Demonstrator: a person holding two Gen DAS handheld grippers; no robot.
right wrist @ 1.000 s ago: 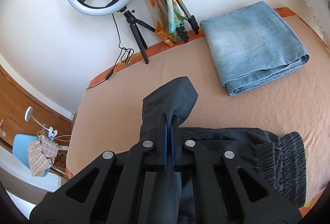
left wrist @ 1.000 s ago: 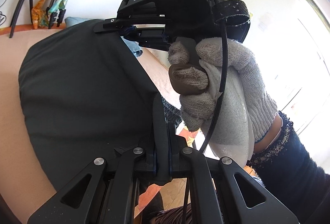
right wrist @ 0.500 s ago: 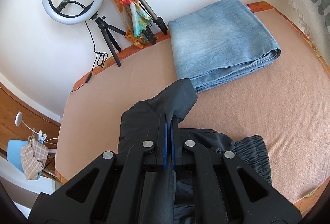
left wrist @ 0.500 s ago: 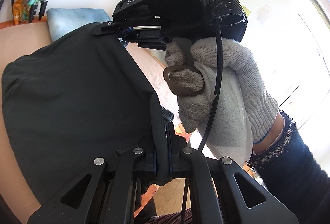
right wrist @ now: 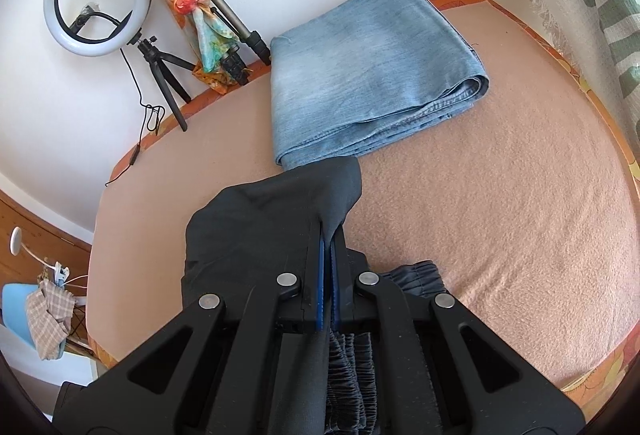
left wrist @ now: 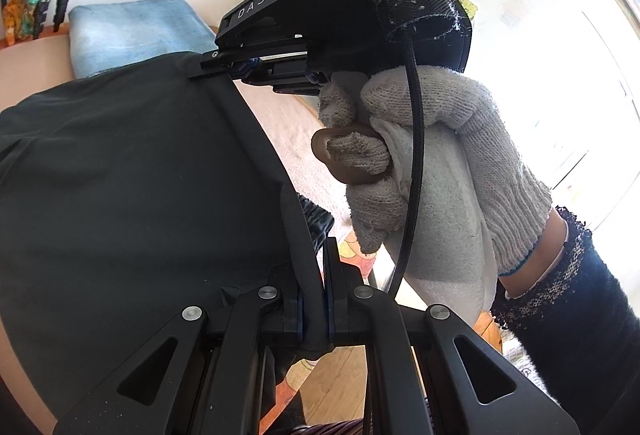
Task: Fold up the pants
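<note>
Right wrist view: right gripper (right wrist: 327, 255) jaws pinch the soft dark grey cotton pants (right wrist: 256, 227), which drape just ahead over the peach bed (right wrist: 480, 215); folded blue jeans (right wrist: 372, 75) beyond. Left gripper (left wrist: 316, 283) jaws pinch another edge. Light, limp cloth; hold corners.

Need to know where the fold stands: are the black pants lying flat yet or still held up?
Held up: both grippers clamp the black pants, fabric draping above the bed.

From the right wrist view, folded jeans (right wrist: 372, 75) block the bed (right wrist: 500, 215) at twelve o'clock, just beyond the pants (right wrist: 280, 219). Bare bed lies open at three o'clock. Tripods (right wrist: 168, 75) crowd ten o'clock.
</note>
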